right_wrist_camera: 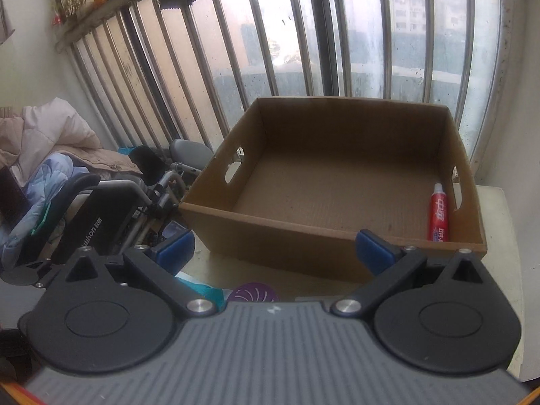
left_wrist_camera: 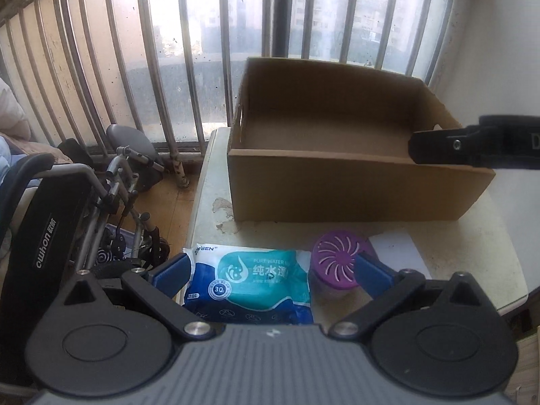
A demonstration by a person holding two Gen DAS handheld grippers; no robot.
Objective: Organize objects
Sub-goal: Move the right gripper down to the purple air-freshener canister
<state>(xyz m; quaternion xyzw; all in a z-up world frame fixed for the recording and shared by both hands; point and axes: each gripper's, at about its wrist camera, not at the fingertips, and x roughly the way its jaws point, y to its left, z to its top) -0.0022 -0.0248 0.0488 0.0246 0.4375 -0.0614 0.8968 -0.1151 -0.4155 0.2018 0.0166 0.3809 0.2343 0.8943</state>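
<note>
The left tool point(left_wrist_camera: 271, 268) hangs low over the near part of the pale surface point(left_wrist_camera: 472, 246), its blue fingers point(left_wrist_camera: 172, 271) spread wide apart and gripping nothing. Between them, at the bottom centre of the left wrist frame, lies a blue and teal pack of wet wipes point(left_wrist_camera: 251, 281), flat on the surface. Just beside it to the right stands a small jar with a purple slotted lid point(left_wrist_camera: 337, 258); the tool's right finger sits in front of the jar's edge, and I cannot tell whether they touch. A white sheet point(left_wrist_camera: 398, 248) lies just right of the jar.

Behind these things an open cardboard box point(left_wrist_camera: 354, 189) fills the middle of the frame, in front of the barred window point(left_wrist_camera: 189, 50).

The right tool point(right_wrist_camera: 273, 251) is held above the near wall of the box, its fingers also wide apart and empty. From that view a red toothpaste tube point(right_wrist_camera: 438, 212) lies inside the box along its right wall, at centre right of the frame. A folded wheelchair point(right_wrist_camera: 111, 216) stands at the left, off the surface.
</note>
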